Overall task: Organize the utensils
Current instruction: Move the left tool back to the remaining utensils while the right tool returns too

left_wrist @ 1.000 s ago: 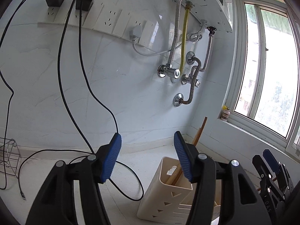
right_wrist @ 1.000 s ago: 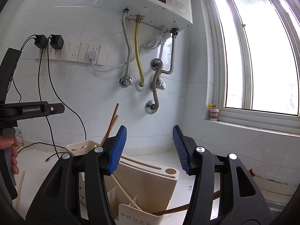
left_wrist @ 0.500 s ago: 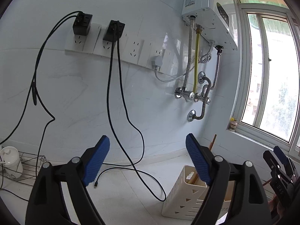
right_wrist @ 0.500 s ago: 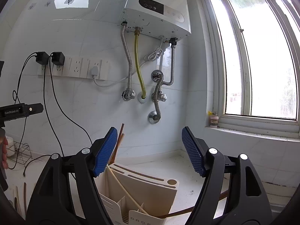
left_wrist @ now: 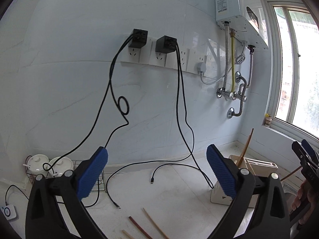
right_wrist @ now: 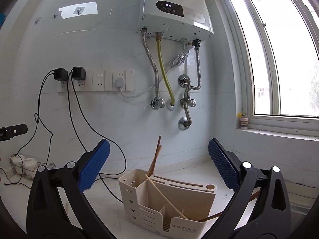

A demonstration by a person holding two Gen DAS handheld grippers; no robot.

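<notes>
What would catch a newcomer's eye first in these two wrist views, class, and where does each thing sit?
The white wall-mounted water heater, high on the tiled wall beside the bright window, trails metal and yellow hoses below it. On the counter under it stands the cream plastic utensil holder, with wooden chopsticks leaning out. In the left view, more loose chopsticks lie on the counter before the left gripper, whose empty blue-padded jaws are opening.

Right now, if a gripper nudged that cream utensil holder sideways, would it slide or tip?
The utensil holder looks like thin plastic, so probably light and likely to slide on the smooth countertop. The chopsticks lean high out of one end, so a high push might tip it.
</notes>
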